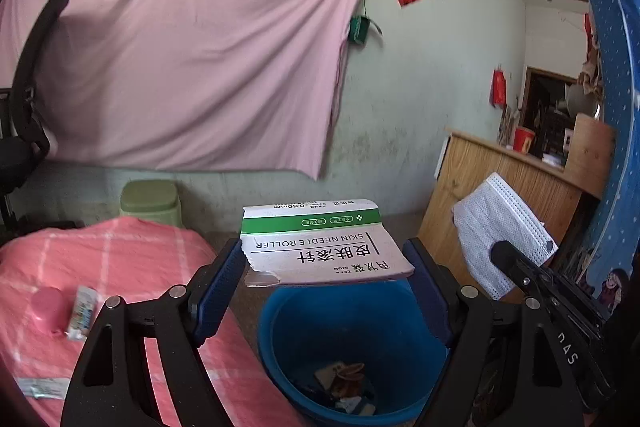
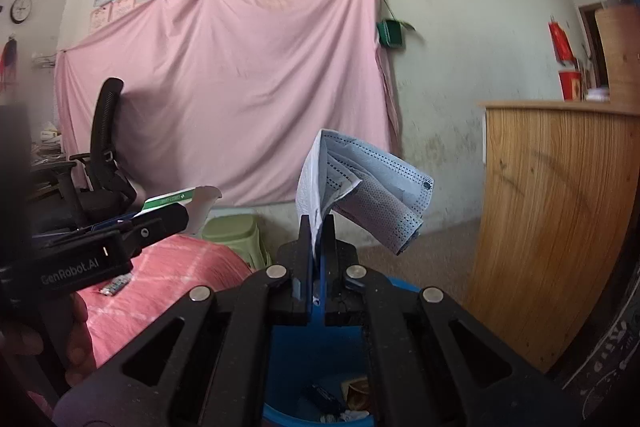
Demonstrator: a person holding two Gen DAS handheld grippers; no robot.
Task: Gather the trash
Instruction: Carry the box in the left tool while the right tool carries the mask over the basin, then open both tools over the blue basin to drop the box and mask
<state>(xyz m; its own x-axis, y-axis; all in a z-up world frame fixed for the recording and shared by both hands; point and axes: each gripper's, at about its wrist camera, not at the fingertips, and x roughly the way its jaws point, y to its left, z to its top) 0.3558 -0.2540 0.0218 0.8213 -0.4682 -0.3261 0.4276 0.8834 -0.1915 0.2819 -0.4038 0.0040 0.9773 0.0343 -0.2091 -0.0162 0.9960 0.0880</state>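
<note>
Release over the bin is the step in hand, and doing it well is mostly a matter of position. Largest in view, the pink checked bedspread (image 1: 132,267) lies beside the round blue plastic bucket (image 1: 304,311), which sits on the floor with a few scraps already at its bottom. The left tool (image 1: 326,267) is clamped by its sides on a flattened white-and-green cardboard box printed "SKIN NEEDLE ROLLER" (image 1: 320,243), held flat above the bucket's mouth. The right tool (image 2: 318,247), jaws together, pinches a crumpled pale blue disposable face mask (image 2: 360,183), apparently nearer the bucket's rim. My judgement: bring both loads well inside the rim, tip the box down so it slides in edge first, and open the right tool fully, since the limp mask may cling. A small wrapper (image 1: 82,311) on the bedspread looks like later work.
</note>
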